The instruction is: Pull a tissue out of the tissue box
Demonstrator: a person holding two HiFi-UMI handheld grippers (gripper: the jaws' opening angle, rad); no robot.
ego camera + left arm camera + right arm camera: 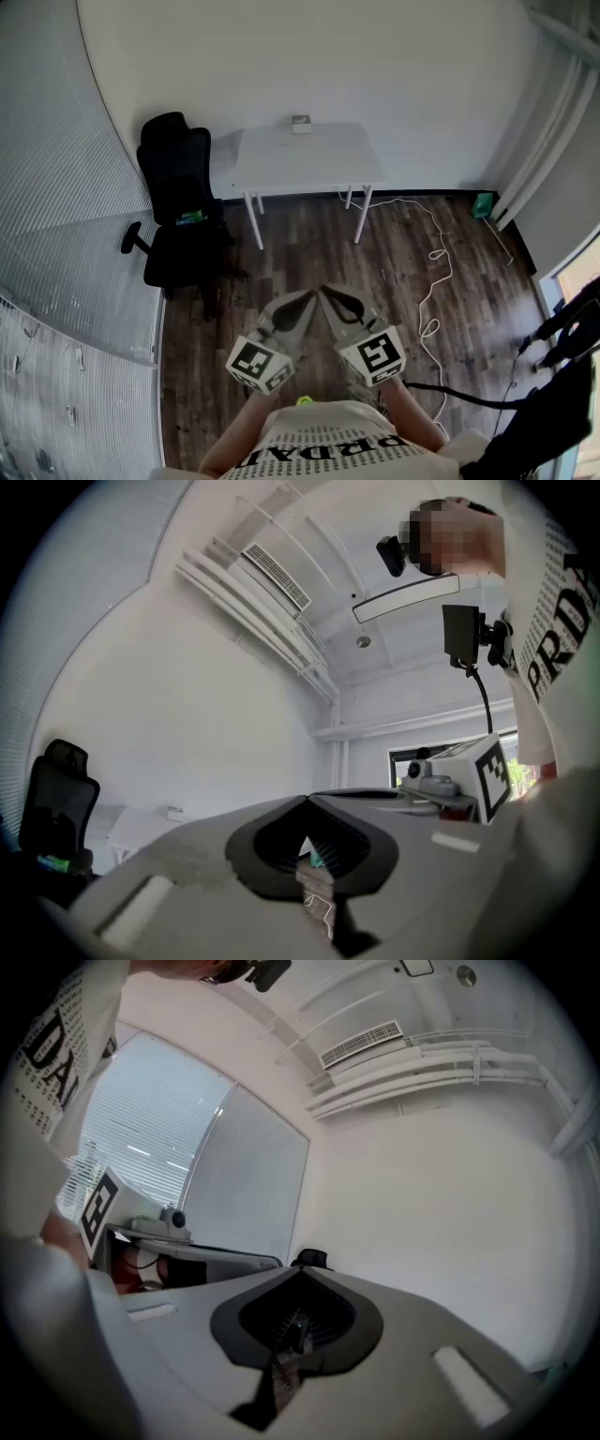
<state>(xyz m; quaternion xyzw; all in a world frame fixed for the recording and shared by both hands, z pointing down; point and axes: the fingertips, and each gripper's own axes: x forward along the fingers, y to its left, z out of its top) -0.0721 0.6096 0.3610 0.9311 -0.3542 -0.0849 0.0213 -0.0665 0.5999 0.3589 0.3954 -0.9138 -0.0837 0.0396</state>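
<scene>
Head view, tissue box: a small pale tissue box point(301, 124) sits at the far edge of a white table point(309, 161), against the wall and well apart from both grippers. Any print on it is too small to read.
Head view, left gripper: the left gripper point(302, 302) is held low in front of the person, jaws together and empty, its tip just beside the other gripper's tip.
Head view, right gripper: the right gripper point(330, 298) is likewise closed and holds nothing.
Head view, marker cubes: each carries black-and-white square patterns, no words.
Head view, shirt lettering: black letters point(323, 457) seen upside down, roughly "PRDA". The bottom edge cuts off the rest.
Head view, office chair: a black office chair point(178, 187) stands left of the table. A small green item on its seat cannot be identified.
Head view, cable: a white cable point(433, 281) lies loose on the wood floor.
Left gripper view, jaws: the tips meet with nothing between them.
Left gripper view, tissue box: a tiny pale block on the table, low at the left.
Left gripper view, writing: "PRD" on the shirt, cut off at the right edge.
Right gripper view, jaws: shut tip to tip, nothing gripped.
Right gripper view, writing: "DA" on the shirt at the upper left. The gripper's body hides the lower room.
</scene>
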